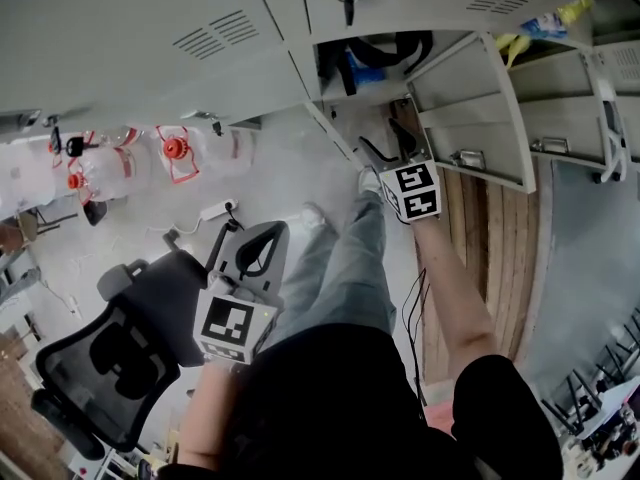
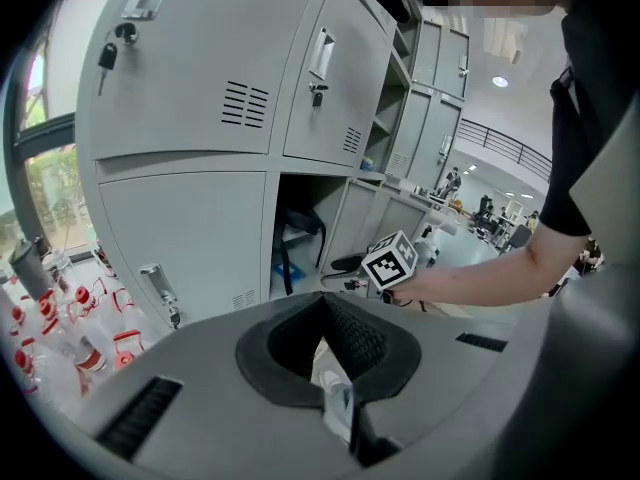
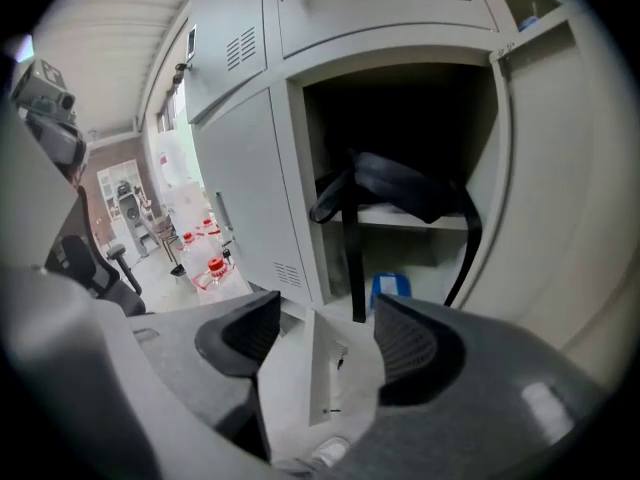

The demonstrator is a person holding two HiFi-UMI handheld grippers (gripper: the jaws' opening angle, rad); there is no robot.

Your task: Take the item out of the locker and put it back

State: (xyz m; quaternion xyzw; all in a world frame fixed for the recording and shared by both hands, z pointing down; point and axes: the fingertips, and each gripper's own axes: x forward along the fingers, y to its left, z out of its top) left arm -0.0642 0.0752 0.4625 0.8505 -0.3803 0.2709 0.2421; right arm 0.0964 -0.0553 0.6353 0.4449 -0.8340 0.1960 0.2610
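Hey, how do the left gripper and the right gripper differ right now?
The left gripper's jaws are together; the right gripper's jaws stand apart, with nothing between them. The right gripper is held out at the open locker, facing the black bag on its shelf; the left gripper hangs back beside the office chair. Both carry a marker cube and both are empty.
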